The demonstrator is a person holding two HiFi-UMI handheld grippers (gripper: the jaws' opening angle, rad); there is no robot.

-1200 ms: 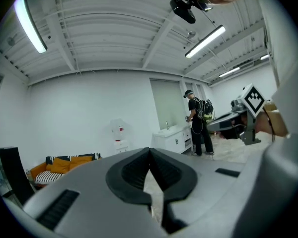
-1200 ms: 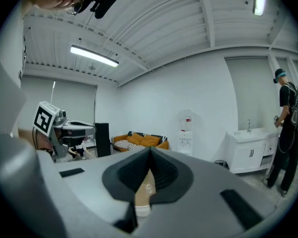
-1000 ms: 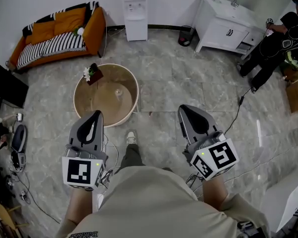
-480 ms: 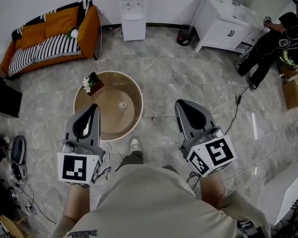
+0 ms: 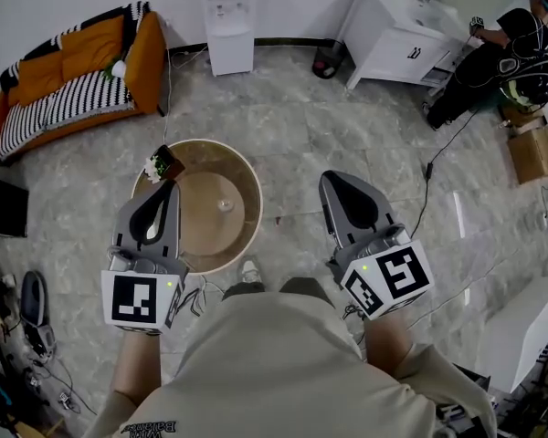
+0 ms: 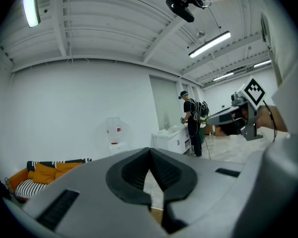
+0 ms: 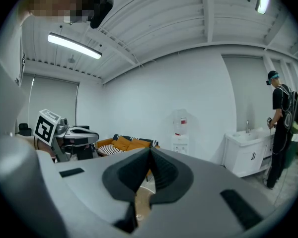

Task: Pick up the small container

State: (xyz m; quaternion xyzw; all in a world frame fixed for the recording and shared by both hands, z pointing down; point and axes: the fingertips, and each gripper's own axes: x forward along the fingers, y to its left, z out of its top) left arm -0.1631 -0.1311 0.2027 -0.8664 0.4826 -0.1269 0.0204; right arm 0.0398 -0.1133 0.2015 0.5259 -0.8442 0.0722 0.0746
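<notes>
- Small container [image 5: 225, 205] is sitting near the middle of the round table [image 5: 201, 231], just ahead and rightward of the left gripper [image 5: 171, 188], the nearer one.
- Both are keeping jaws together, empty; the right gripper [image 5: 332, 182] is hovering off the table's side.

Hardly anything here reads as words. At seven o'clock in the head view, white print [image 5: 152, 425] runs upside down along my shirt [image 5: 283, 372], too small to spell out. The cubes [image 5: 135, 301] on my left tongs [image 5: 170, 186] and right tongs [image 5: 328, 178] bear black-and-white square markers, no letters. At twelve o'clock, the water dispenser [image 5: 228, 16] has a red label [image 7: 183, 121], unreadable.
</notes>
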